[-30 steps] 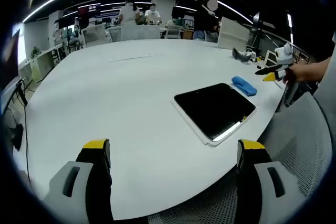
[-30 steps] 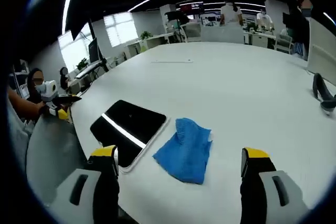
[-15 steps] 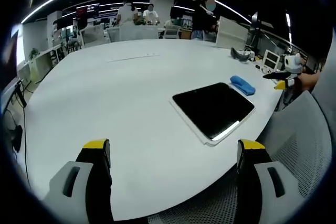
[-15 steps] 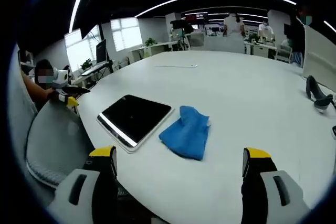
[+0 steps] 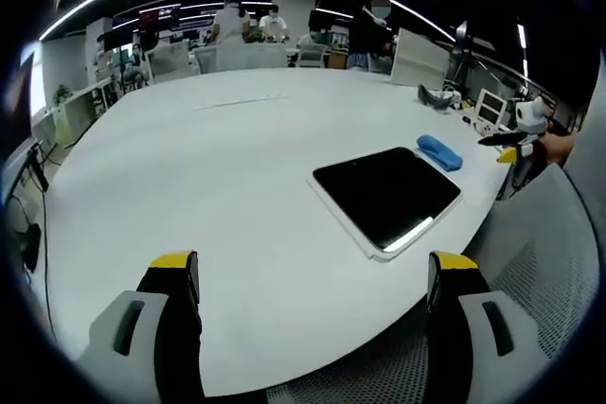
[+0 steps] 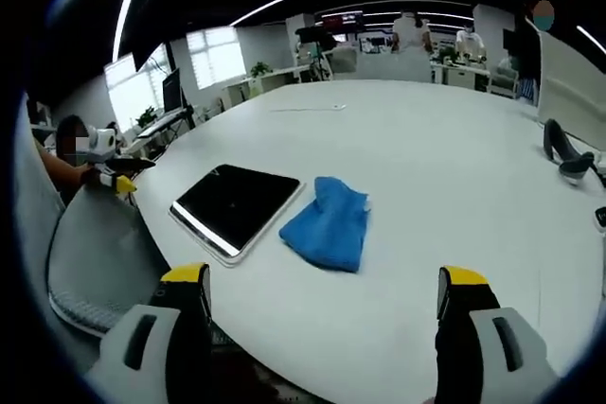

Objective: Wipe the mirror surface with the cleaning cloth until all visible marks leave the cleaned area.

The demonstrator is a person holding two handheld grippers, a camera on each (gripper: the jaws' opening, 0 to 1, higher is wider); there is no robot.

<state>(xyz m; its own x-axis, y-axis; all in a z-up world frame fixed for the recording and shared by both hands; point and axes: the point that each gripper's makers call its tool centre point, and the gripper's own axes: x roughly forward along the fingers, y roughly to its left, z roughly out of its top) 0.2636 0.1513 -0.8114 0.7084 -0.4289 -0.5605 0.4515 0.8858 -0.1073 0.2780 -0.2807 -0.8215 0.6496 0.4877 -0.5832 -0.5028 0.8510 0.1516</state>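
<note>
since half a second ago nothing on the big white round table (image 6: 426, 149) is shifting, just the cameras are drifting a bit. in the right gripper view the other gripper at the left rim is sitting a touch lower than it was.

the flat dark rectangular mirror with the white frame (image 5: 386, 198) (image 6: 235, 207) is lying near the table's edge on the person's side, and the crumpled blue cleaning cloth (image 6: 327, 222) (image 5: 439, 151) is lying just beside one long side of it. can't tell if they're actually touching. nothing is resting on the mirror's glass.

the left gripper (image 5: 308, 276) is hanging over the table edge with its yellow-tipped jaws spread wide and nothing between them. the right gripper (image 6: 327, 288) is doing the same near the edge by the cloth, jaws wide apart, gripping nothing.

a grey mesh chair back (image 6: 95, 253) is sitting right at the table edge next to the mirror. a small dark curved object (image 6: 563, 153) is lying further along towards the table's far right side. people are standing around desks way in the background (image 5: 251, 26).
</note>
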